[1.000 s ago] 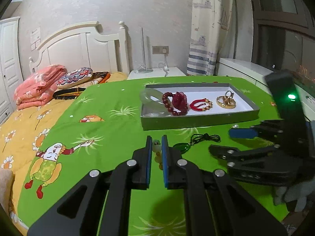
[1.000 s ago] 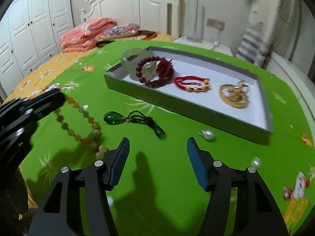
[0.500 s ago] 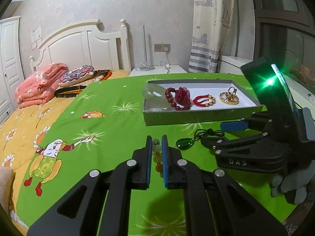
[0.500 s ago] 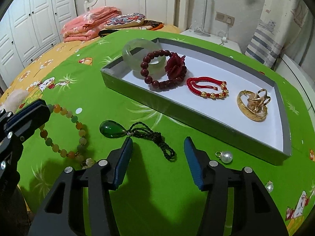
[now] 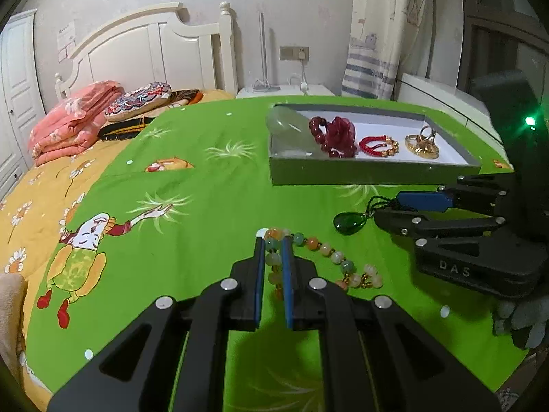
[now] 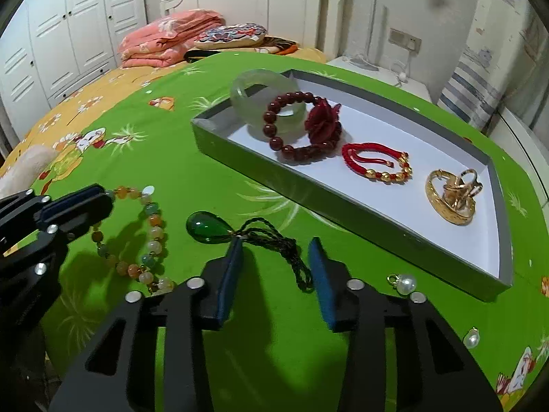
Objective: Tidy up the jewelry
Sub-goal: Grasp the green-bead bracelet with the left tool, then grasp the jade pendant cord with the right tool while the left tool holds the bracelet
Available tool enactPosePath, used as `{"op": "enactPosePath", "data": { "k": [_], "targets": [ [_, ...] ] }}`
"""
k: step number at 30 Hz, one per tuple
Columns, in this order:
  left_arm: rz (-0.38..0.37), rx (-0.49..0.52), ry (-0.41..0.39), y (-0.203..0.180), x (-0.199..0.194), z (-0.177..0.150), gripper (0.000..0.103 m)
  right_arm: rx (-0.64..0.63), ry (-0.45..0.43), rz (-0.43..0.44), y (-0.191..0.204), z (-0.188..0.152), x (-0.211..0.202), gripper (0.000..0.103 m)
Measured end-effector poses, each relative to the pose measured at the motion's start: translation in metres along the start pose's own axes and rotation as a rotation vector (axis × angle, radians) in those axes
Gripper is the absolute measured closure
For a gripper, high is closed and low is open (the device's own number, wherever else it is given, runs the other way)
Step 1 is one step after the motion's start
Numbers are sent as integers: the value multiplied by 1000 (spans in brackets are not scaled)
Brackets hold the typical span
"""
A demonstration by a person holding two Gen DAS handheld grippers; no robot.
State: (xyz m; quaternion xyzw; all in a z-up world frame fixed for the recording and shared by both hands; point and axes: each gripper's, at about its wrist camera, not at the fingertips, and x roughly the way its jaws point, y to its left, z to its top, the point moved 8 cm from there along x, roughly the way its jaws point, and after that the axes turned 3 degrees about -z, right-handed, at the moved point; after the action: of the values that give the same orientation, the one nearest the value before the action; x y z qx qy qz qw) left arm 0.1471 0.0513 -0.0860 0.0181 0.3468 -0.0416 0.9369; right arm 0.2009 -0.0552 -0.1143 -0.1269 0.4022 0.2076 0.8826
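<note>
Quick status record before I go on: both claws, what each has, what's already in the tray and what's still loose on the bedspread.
left claw: shut on the multicolour bead bracelet, which lies on the green bedspread
right claw: closing, pads either side of the pendant cord, not yet pressing on it
tray holds: jade bangle, dark red bead bracelet, red cord bracelet, gold pieces
loose on bedspread: green pendant, two pearl charms

One tray (image 6: 343, 206), four bracelets, one green pendant (image 6: 206, 228), two pearl earrings, gold rings cluster (image 6: 453, 199).
</note>
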Motion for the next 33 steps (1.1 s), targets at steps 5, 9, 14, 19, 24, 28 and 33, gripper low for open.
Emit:
{"op": "enactPosePath", "data": {
  "k": [5,9,14,19,24,28,33],
  "targets": [
    [2,-10,25,2,5,-1,93,-5,-1,5,1,-1,0,73],
    [7,-13,32,3,6,-2,89,4,0,13,-1,-1,0,73],
    [9,-24,43,4,9,-2,81,5,0,14,0,-1,0,72],
    [14,-23,57,4,11,-3,80,-20,-4,-3,2,-1,-1,77],
    [10,-26,81,5,16,-6,93,-102,-15,-45,17,-2,-2,94],
    [15,-4,88,2,18,-6,97,-104,-16,-43,18,-3,-2,95],
    [13,-20,63,4,15,-4,102,-33,-13,2,9,-4,-4,95]
  ]
}}
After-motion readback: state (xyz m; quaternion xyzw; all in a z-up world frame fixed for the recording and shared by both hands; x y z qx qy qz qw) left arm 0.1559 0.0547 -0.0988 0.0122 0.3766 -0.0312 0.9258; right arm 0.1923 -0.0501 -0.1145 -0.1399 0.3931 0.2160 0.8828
